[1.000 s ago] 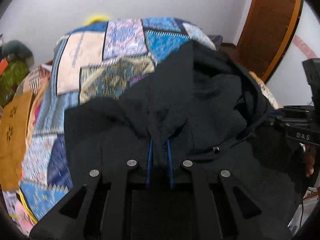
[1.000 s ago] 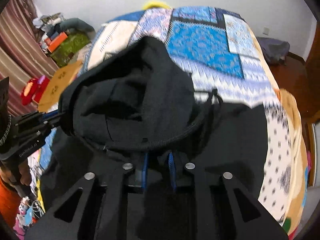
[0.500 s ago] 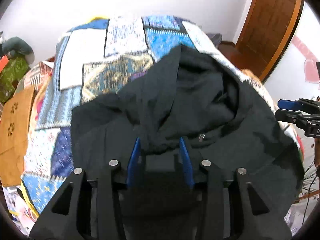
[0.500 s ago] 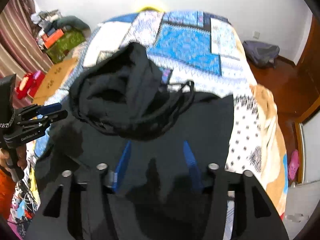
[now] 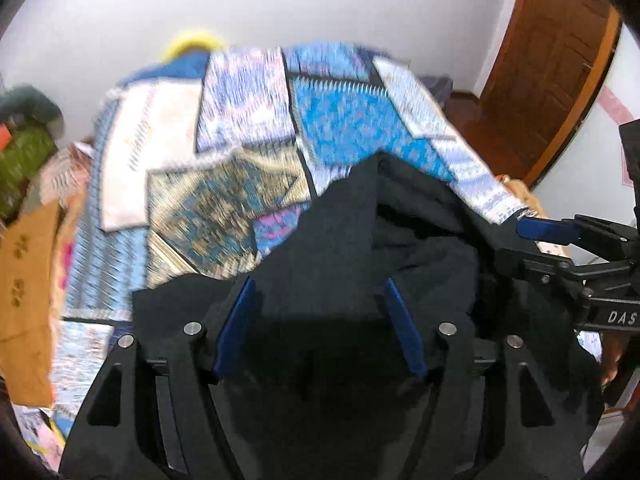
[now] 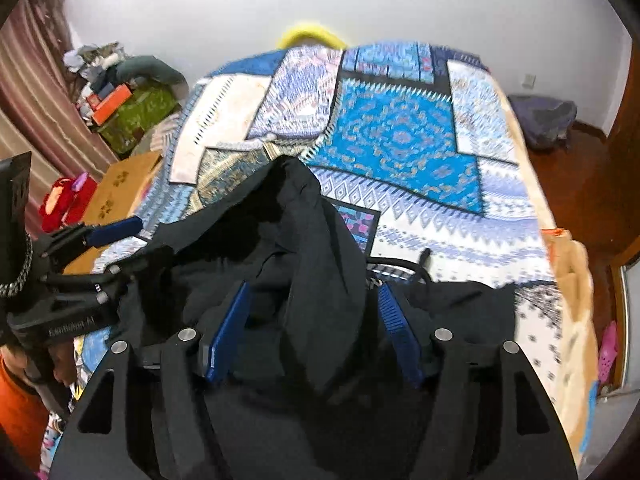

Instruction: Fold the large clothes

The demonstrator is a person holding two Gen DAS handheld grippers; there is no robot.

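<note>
You are working with a black hoodie that is lying at the near end of the bed, its hood bunched toward the middle and its body spreading to the near edge, where it seems to hang over. Both grippers are standing released: the left gripper and the right gripper are each hovering with blue pads spread wide over the cloth, gripping nothing. Judging by its thick, matte folds, the hoodie is handling as soft, limp and fairly heavy cloth; it is likely sagging wherever you lift it, and a single layer may slip from the pads. You are best taking hold at a seam or a doubled edge, such as the shoulder line or the hem, pinching well in rather than at the tip. The drawstring is trailing loose onto the quilt on the right and could snag. The quilt is a patchwork of blue, white and gold printed panels, flat and a little rumpled, so it may drag along with the hoodie.
</note>
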